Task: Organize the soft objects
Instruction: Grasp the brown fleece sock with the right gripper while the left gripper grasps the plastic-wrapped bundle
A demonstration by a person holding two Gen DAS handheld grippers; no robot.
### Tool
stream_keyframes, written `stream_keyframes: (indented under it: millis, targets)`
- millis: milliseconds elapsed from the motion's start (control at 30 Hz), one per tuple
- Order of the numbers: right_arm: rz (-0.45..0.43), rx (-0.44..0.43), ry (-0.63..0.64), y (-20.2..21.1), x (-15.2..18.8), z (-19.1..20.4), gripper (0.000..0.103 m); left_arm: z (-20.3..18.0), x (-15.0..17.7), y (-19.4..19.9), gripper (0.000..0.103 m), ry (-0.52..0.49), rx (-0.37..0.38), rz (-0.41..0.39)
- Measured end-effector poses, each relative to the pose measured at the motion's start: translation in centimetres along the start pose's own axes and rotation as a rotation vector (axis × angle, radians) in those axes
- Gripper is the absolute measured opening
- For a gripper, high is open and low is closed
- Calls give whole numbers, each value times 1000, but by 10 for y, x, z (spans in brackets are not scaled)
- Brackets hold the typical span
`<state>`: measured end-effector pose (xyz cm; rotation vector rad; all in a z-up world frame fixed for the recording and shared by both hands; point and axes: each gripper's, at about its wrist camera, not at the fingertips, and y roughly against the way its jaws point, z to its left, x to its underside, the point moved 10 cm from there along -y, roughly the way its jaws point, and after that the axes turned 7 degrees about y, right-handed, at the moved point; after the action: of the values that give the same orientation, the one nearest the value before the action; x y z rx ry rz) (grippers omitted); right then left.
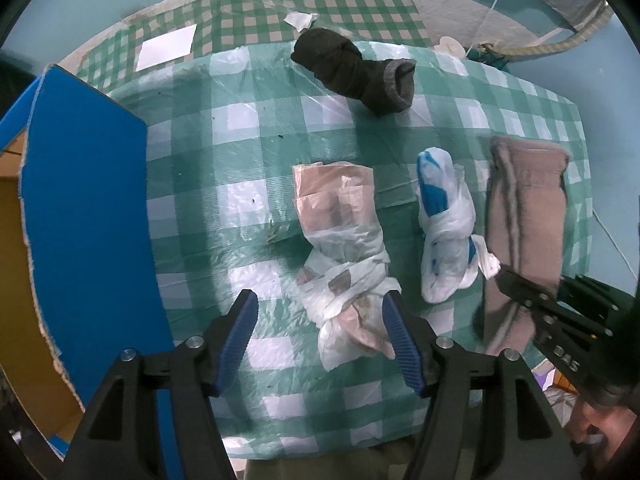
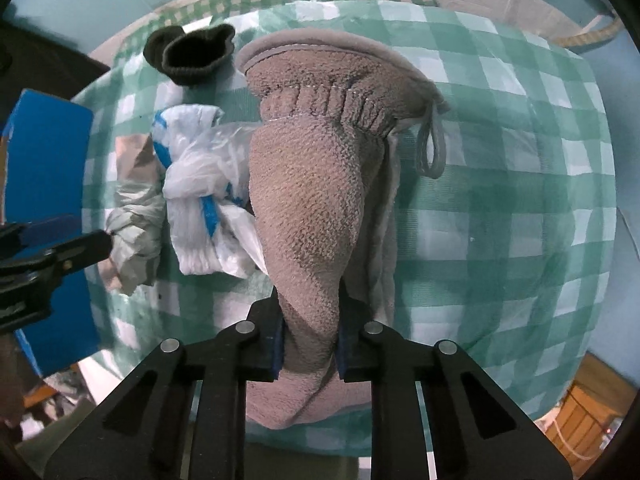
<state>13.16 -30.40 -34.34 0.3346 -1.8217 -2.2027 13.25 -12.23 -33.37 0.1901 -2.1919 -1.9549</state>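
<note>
The tabletop (image 1: pixel 224 160) is wearing a green checked cloth, and a blue box (image 1: pixel 88 200) is standing at its left edge. The right claw (image 2: pixel 308 344) is clamping the near end of the tan sock (image 2: pixel 308 208), whose cuff is lying farther out on the cloth. The left claw (image 1: pixel 320 344) is hovering with its jaws apart around the knotted pinkish bag (image 1: pixel 340 256), not pressing it. A blue-and-white bag (image 1: pixel 444 224) is lying between bag and sock. A dark sock (image 1: pixel 352 72) is sitting well beyond.
</note>
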Motion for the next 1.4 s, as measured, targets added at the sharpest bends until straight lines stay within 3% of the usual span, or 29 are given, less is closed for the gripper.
stream_keyframes:
  millis: [233,533,567,600,667,967,1400]
  targets:
    - [-30,-41,-9,15,7,-18,16,-6,-4,-19,68,24,-5,29]
    - [-45,-58,5,27,12,-11,16,-8,-5,-33,72,19,-30,24]
    - [-47,-60,7,27,13,-12,16,-8,-5,-34,68,17,-31,20]
    - [-48,-61,7,29,13,-11,16,-7,-2,-37,54,16,-34,22]
    - [-51,-62,6,31,14,5,16,-7,0,-38,53,14,-37,22]
    - [-64,-68,21,33,13,12,16,4,16,-28,48,-13,-42,-16]
    - [-86,-36,38,55,12,20,16,7,35,21,48,-54,-37,-91]
